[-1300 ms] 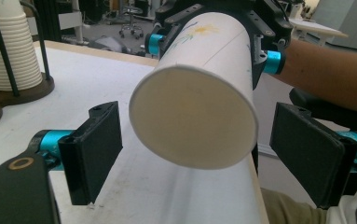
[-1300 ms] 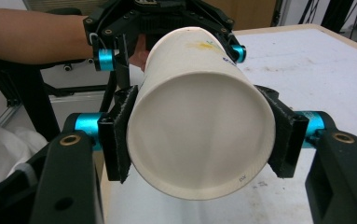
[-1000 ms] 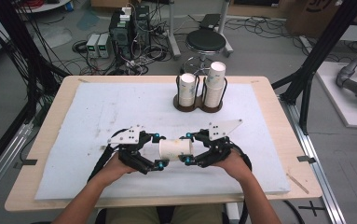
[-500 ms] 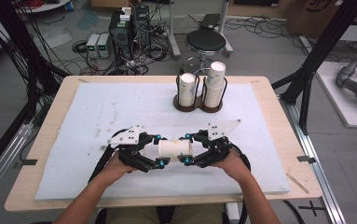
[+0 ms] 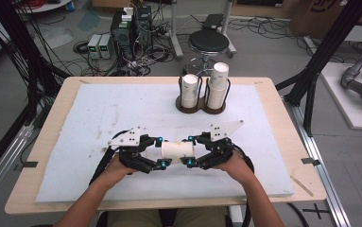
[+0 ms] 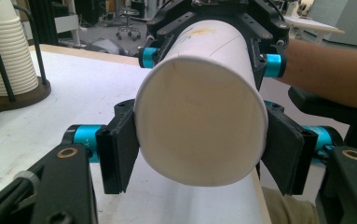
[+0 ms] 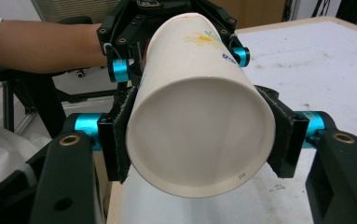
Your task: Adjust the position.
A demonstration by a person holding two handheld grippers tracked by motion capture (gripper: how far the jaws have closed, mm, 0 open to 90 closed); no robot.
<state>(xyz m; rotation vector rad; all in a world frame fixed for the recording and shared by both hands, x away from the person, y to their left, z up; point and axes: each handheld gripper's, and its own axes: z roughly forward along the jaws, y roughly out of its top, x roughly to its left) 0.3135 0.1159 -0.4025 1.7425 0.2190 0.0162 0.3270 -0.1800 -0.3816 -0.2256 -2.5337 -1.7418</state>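
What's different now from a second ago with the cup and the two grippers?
The left gripper has just been closing, and its pads now press on the paper cup, which lies level between both grippers. The right gripper kept its grip on the cup's other end. Neither hand shifted, and the two cup stacks in the holder at the far side of the table stayed put.

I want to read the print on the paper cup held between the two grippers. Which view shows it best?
The right gripper view: the paper cup shows a yellow flower and blue lettering on its upper side. The left gripper view shows the cup with a faint yellow mark. The high view shows it small and plain.
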